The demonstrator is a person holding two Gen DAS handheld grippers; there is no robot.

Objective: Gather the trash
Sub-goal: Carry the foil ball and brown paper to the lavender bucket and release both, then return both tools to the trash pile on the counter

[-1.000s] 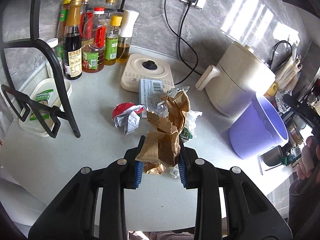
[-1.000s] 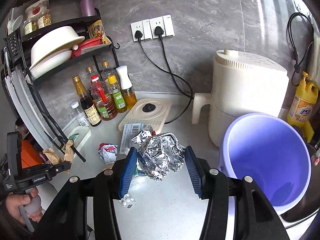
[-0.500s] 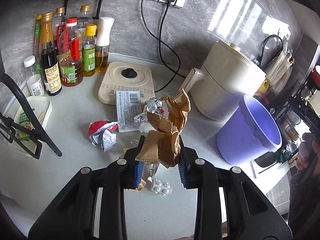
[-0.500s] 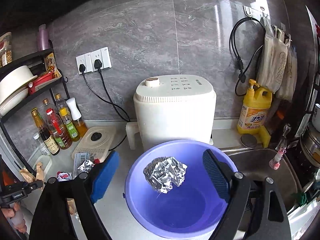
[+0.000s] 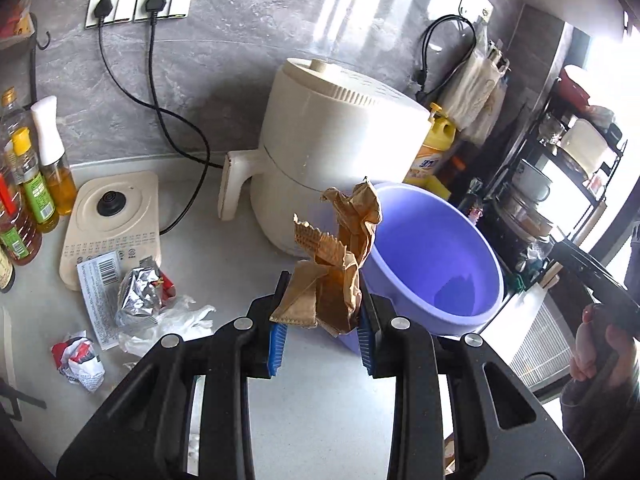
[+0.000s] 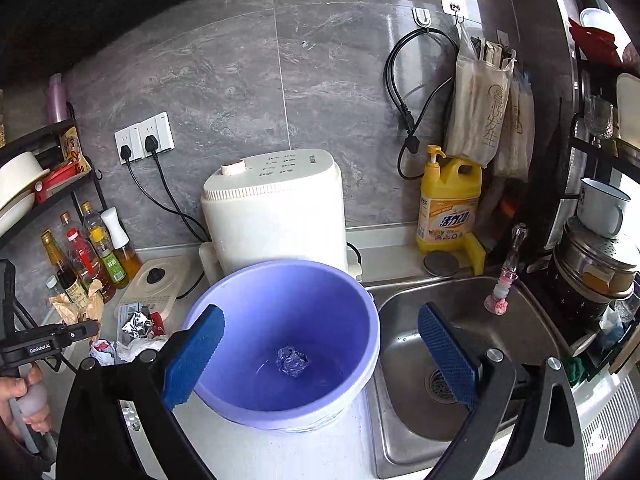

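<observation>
**Figure: Two handheld grippers clearing kitchen litter into a purple bucket.**

The purple bucket [image 6: 280,344] stands on the counter [image 5: 320,420] between the white appliance [image 6: 276,216] and the sink [image 6: 460,360]; rigid and light, it would best be taken by its rim. The right gripper [image 6: 320,360] hangs over it, its jaws just opened wide with nothing between them, and the foil ball [image 6: 293,361] lies on the bucket floor. The left gripper [image 5: 320,332] clamps crumpled brown paper [image 5: 336,264] by its lower folds, just beside the bucket's near wall. This paper looks light, soft and springy; a pinch low on the bunched part seems safest. The remaining scraps, a foil wrapper [image 5: 138,298] and a red-and-white wrapper [image 5: 78,356], lie left on the counter; thin and slippery, they likely need gripping across a raised crease.
</observation>
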